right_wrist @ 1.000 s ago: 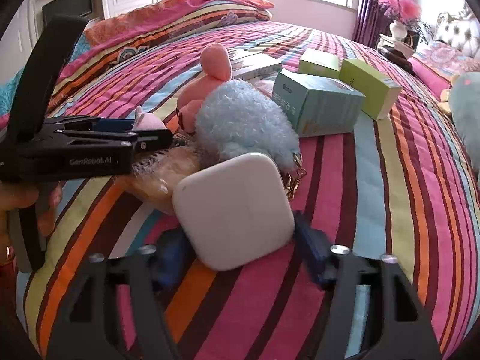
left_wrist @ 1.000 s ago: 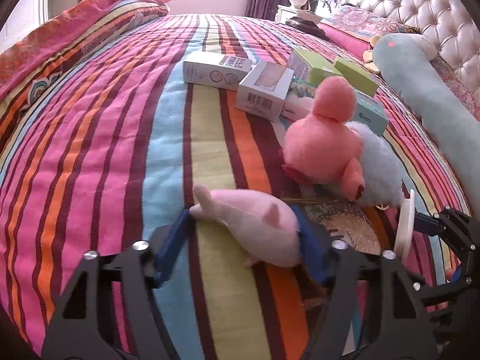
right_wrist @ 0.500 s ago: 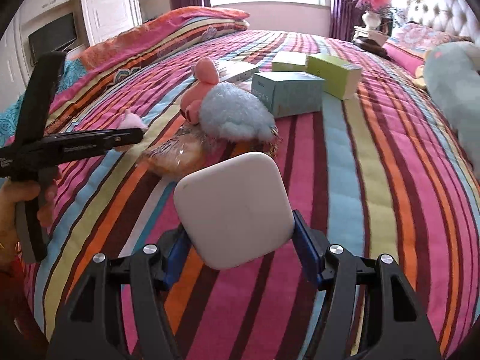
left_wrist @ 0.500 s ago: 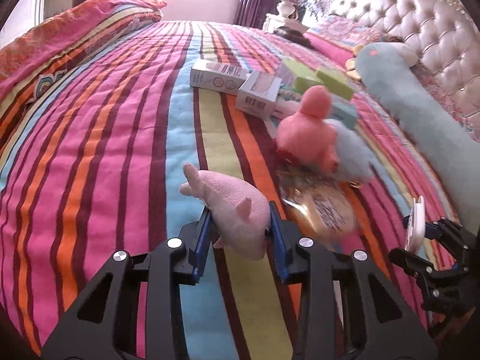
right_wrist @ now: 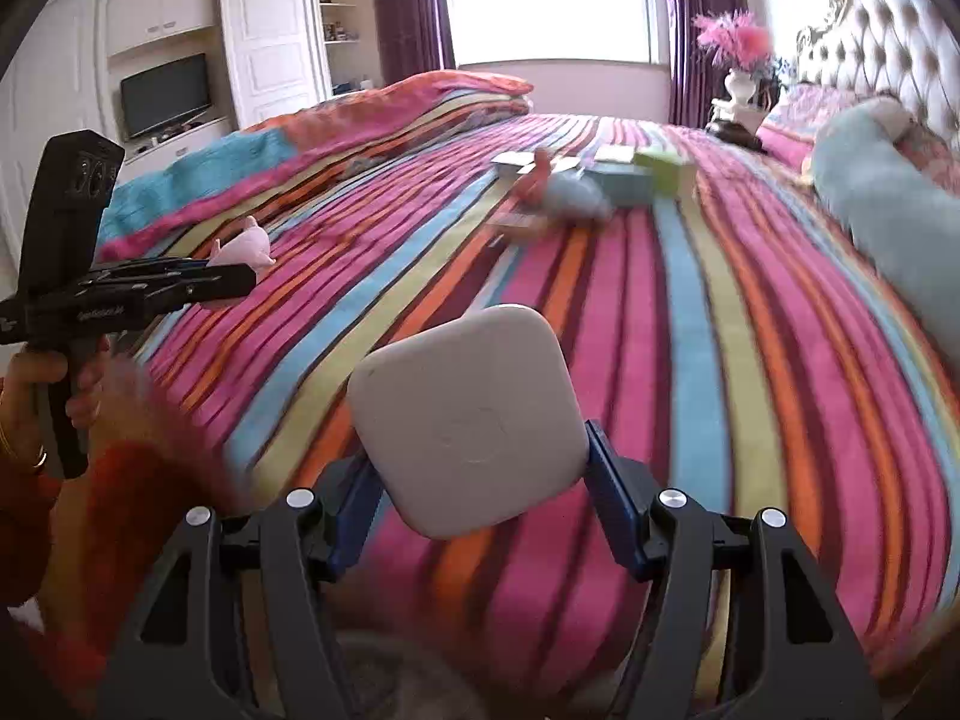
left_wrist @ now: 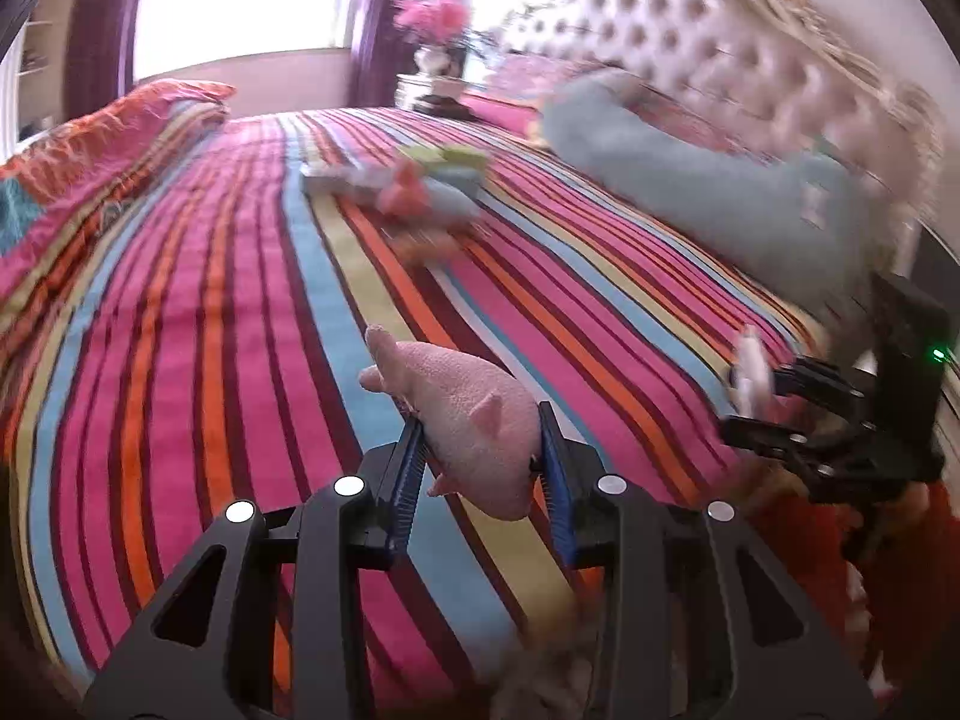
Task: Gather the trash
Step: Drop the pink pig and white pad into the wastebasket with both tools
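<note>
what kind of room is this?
A bedroom, almost certainly: a big bed with a striped cover, a tufted headboard and a wardrobe wall with a TV.

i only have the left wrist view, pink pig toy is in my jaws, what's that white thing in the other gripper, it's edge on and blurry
Observer: In the right wrist view it is a flat white square case with rounded corners; the right gripper is shut on its lower sides.
Operator: any marking on it
Observer: A faint round emboss on its face, nothing readable.
Operator: what's off to my left, i can't see past the folded quilt
Observer: A white wall unit with a dark tv screen stands beyond the bed.
Operator: who's holding my gripper
Observer: A person's hand grips the handle of the left gripper, with an orange sleeve below it.
</note>
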### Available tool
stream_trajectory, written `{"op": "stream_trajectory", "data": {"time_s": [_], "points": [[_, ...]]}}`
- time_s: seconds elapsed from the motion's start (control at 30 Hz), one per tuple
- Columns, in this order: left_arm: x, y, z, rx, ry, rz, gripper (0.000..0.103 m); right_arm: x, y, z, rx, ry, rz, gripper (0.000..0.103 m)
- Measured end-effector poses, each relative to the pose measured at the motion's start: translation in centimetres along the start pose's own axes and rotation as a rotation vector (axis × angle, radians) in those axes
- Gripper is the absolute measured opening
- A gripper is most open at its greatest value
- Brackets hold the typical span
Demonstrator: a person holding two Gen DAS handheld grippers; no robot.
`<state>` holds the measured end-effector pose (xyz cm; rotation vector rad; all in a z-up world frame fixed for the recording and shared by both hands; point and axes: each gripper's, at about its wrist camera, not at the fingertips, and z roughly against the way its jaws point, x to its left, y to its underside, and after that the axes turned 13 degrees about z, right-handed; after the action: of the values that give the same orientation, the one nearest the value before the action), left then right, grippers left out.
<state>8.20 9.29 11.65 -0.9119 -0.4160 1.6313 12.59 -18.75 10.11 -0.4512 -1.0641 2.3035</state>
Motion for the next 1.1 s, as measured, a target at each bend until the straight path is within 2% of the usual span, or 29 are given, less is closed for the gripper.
{"op": "stream_trajectory", "data": {"time_s": [0.13,0.23,0.4,0.47,0.53,0.6,0.67,0.77,1.03,1.1], "points": [[-1.6,7.7,2.4,0.119,0.062,0.010,0.036,4.9,4.4,2.3,0.051,-0.036,-0.044,0.060],[-2.2,13.1,1.5,0.213,0.030,0.018,0.036,7.5,8.4,1.7,0.149,-0.075,-0.102,0.060],[-3.1,20.4,-3.3,0.392,-0.021,-0.032,0.036,9.2,15.2,-2.2,0.362,-0.077,-0.205,0.060],[-3.6,23.3,-6.3,0.474,-0.051,-0.076,0.036,9.3,17.5,-4.0,0.448,-0.080,-0.251,0.060],[-3.9,25.8,-8.6,0.563,-0.044,-0.101,0.036,9.2,18.7,-5.3,0.509,-0.098,-0.283,0.060],[-3.8,27.0,-10.1,0.625,-0.039,-0.098,0.036,9.3,18.3,-5.7,0.520,-0.090,-0.257,0.060],[-3.5,27.1,-10.6,0.640,-0.044,-0.091,0.036,9.5,18.1,-6.2,0.532,-0.098,-0.243,0.060],[-3.3,26.9,-10.7,0.634,-0.049,-0.087,0.036,9.9,18.7,-7.5,0.591,-0.101,-0.241,0.060],[-3.2,27.2,-10.8,0.635,-0.066,-0.075,0.036,10.3,18.6,-8.0,0.600,-0.106,-0.222,0.061],[-3.4,27.1,-10.8,0.634,-0.069,-0.074,0.039,10.5,18.7,-7.9,0.595,-0.102,-0.214,0.061]]}}
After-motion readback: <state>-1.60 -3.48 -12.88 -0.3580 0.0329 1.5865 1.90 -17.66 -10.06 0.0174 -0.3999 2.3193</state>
